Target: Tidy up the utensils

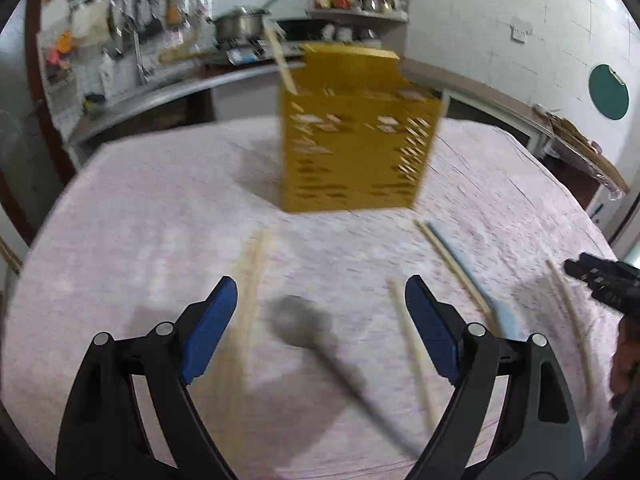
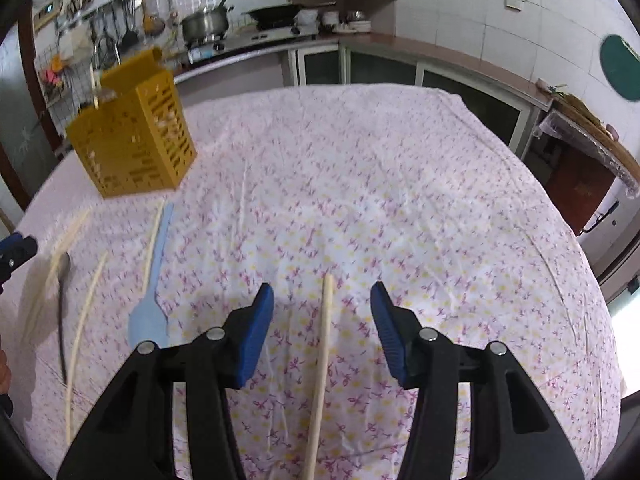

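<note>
- Table (image 2: pixel 380 168) under a floral cloth; both views look across it toward the kitchen counter.
- Yellow slotted holder (image 1: pixel 352 144) stands upright at the far side; one chopstick (image 1: pixel 280 56) already sticks out of its top; remaining utensils lie loose on the cloth, well apart from it.
- Left gripper (image 1: pixel 320 328): fingers spread wide, holding nothing; dark metal spoon (image 1: pixel 304 324) lies between the jaws, untouched; view is motion-blurred.
- Right gripper (image 2: pixel 322 328): fingers wide open, empty; a single wooden chopstick (image 2: pixel 324 352) lies lengthwise between them.
- Blue spoon (image 2: pixel 150 320) and more chopsticks (image 2: pixel 86 316) lie to the right gripper's left.
- Judged step: pick-up approach, both grippers; nothing grasped yet.
- Next move calls for lowering to the cloth, closing squarely on the thin chopstick, then carrying it to the holder.
</note>
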### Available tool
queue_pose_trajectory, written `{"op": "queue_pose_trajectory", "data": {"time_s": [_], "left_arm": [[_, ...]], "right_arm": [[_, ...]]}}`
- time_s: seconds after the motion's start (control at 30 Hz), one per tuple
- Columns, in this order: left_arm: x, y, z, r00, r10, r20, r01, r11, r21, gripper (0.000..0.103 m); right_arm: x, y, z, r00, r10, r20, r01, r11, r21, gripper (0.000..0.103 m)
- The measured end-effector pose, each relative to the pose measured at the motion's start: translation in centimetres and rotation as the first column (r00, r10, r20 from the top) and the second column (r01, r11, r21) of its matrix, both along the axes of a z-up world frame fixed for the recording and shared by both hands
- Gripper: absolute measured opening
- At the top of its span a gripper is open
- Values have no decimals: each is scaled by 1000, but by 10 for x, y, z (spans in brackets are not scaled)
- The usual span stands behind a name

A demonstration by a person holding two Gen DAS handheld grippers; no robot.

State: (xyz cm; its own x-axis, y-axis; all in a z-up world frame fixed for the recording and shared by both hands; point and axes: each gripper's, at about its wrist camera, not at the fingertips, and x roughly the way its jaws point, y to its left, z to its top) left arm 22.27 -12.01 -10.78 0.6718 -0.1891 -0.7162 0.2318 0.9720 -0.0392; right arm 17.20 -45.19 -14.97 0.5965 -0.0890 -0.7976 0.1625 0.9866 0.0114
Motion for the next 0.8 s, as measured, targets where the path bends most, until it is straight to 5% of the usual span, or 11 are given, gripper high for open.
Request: {"op": "queue_pose_trajectory", "data": {"time_s": [0.43,0.67,0.8], "left_arm": [[31,-50,-57,979,-16,-203,21,1000,20,61],[34,-61,-64,983,-30,-180,47,995,93,58],[39,-65,-62,984,-50,-173,69,992,107,38]], "right_arm": [[23,-14,-25,996,-10,-87,13,999,30,33],[26,-6,-29,994,15,-108,-15,1000,4,22],[30,3,-29,992,32,-123,-35,999,-17,7]]}}
